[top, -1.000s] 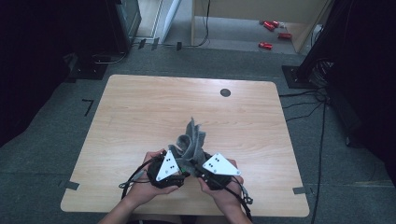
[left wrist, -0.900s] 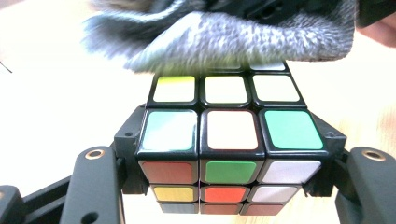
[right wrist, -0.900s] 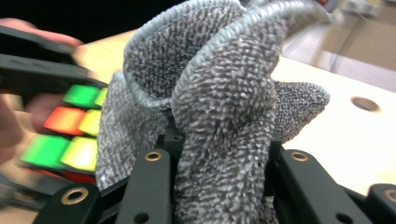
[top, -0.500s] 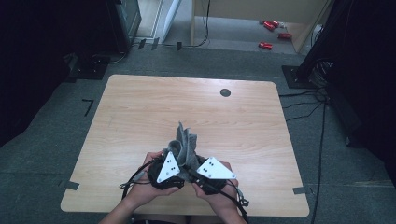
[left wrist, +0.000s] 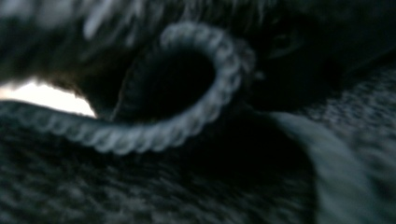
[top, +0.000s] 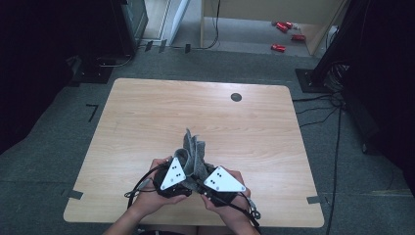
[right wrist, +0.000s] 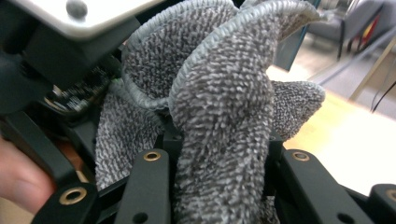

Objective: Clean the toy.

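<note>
**Looped grey cloth on pale wood**

The cloth is grey terry with a rough, nubby pile of mixed light and dark loops, and its hem is a corded stitched edge. The tabletop is light wood-grain laminate, smooth and matt. Each hand-held gripper has matt black plastic jaws with brass-coloured eyelets; the left hand-held gripper carries a flat, dull grey plate. The floor is rough grey carpet.

Grey cloth, pale wood table

The cloth was mottled grey and white with a lighter grey stitched hem. The grippers had black bodies and light grey plates. The table was light wood-grain, with a black disc.
</note>
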Motion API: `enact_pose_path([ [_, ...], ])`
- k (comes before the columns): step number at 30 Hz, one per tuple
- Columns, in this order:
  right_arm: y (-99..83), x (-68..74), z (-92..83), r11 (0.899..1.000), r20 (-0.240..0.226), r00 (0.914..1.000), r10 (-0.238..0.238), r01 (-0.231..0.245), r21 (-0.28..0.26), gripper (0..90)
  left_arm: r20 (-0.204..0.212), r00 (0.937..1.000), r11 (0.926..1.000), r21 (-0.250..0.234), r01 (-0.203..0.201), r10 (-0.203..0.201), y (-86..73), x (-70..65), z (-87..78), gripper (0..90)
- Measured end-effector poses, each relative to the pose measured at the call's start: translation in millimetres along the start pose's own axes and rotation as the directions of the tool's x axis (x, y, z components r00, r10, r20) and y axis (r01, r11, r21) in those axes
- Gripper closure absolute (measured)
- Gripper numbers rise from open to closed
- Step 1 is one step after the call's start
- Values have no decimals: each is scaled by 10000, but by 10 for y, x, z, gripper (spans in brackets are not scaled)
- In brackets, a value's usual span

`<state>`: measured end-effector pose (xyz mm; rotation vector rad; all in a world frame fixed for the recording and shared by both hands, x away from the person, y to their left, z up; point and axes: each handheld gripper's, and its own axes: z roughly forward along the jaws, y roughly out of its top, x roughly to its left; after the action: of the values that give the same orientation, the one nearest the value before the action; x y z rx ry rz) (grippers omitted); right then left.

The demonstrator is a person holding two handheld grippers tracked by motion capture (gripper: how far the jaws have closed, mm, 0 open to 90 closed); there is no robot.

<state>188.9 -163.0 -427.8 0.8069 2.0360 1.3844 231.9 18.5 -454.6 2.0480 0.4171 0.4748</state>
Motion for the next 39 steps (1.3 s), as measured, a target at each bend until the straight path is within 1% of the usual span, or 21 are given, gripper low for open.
enact_pose_path([
  [1, -7, -37, -7, 9999, -22, 10000, -27, 26, -152, 671, 70, 10000, 9999, -101, 9, -8, -3, 11, -14, 344],
  [3, -18, -195, -36, 9990, 439, 9981, 423, -416, -179, 676, 308, 9992, 9986, -463, 267, -253, -17, 43, -41, 344],
  [6, -67, -507, -118, 9871, 1374, 9777, 1587, -1599, -26, 680, 906, 9949, 9896, -1328, 560, -442, -34, 102, -98, 344],
  [8, -91, -624, -203, 9642, 979, 9598, 2632, -2583, -600, 680, 990, 9945, 9854, -1629, 487, -328, -53, 107, -99, 343],
  [9, -84, -632, -218, 9561, 603, 9560, 2871, -2822, -784, 680, 1004, 9945, 9841, -1717, 464, -294, -65, 103, -90, 343],
  [12, -61, -531, -158, 9551, -365, 9589, 2814, -2835, -856, 680, 991, 9942, 9730, -2218, 633, -421, -92, 111, -87, 342],
  [14, -100, -456, -84, 9585, -507, 9604, 2741, -2771, -671, 686, 961, 9934, 9666, -2417, 851, -634, -94, 145, -123, 341],
  [16, -193, -464, -16, 9471, -457, 9471, 3176, -3192, -335, 690, 986, 9909, 9528, -2804, 1162, -918, -102, 202, -184, 341],
  [18, -313, -488, 91, 9539, -145, 9552, 2956, -2943, 581, 689, 1256, 9804, 9237, -3350, 1861, -1519, -99, 293, -251, 341],
  [19, -368, -503, 138, 9518, -25, 9568, 2908, -2891, 1028, 689, 1375, 9739, 9095, -3536, 2184, -1804, -94, 338, -278, 342],
  [20, -406, -523, 159, 9448, 36, 9518, 3067, -3049, 1197, 689, 1354, 9721, 9058, -3569, 2282, -1916, -91, 373, -298, 341],
  [22, -383, -569, 121, 9338, -66, 9370, 3491, -3473, 865, 688, 1062, 9790, 9203, -3361, 2001, -1741, -110, 405, -314, 341],
  [23, -325, -582, 74, 9357, -88, 9370, 3492, -3482, 559, 688, 1048, 9801, 9263, -3231, 1940, -1687, -126, 414, -305, 341],
  [28, -10, -535, -198, 9405, -706, 9476, 3116, -3181, -1191, 683, 1366, 9780, 9418, -2767, 1908, -1579, -131, 365, -198, 341],
  [31, 18, -472, -189, 9475, -1037, 9523, 2871, -2982, -1156, 676, 1526, 9789, 9489, -2641, 1727, -1356, -109, 300, -171, 341],
  [32, -7, -463, -160, 9509, -966, 9541, 2836, -2928, -998, 676, 1451, 9798, 9487, -2648, 1726, -1378, -104, 293, -174, 341],
  [33, -45, -473, -129, 9485, -995, 9501, 2958, -3045, -873, 677, 1402, 9801, 9481, -2659, 1742, -1407, -104, 301, -182, 341],
  [34, -88, -497, -100, 9404, -1110, 9393, 3245, -3331, -691, 677, 1435, 9784, 9450, -2708, 1834, -1487, -108, 320, -197, 341],
  [36, -166, -559, -21, 9346, -1189, 9273, 3550, -3553, 192, 677, 1577, 9702, 9282, -2970, 2242, -1839, -118, 372, -233, 340],
  [38, -226, -589, 25, 9373, -808, 9350, 3453, -3393, 794, 676, 1843, 9574, 9058, -3244, 2727, -2222, -120, 427, -262, 341],
  [39, -236, -597, 21, 9346, -830, 9317, 3537, -3483, 725, 676, 1817, 9572, 9051, -3246, 2747, -2253, -122, 439, -265, 341],
])
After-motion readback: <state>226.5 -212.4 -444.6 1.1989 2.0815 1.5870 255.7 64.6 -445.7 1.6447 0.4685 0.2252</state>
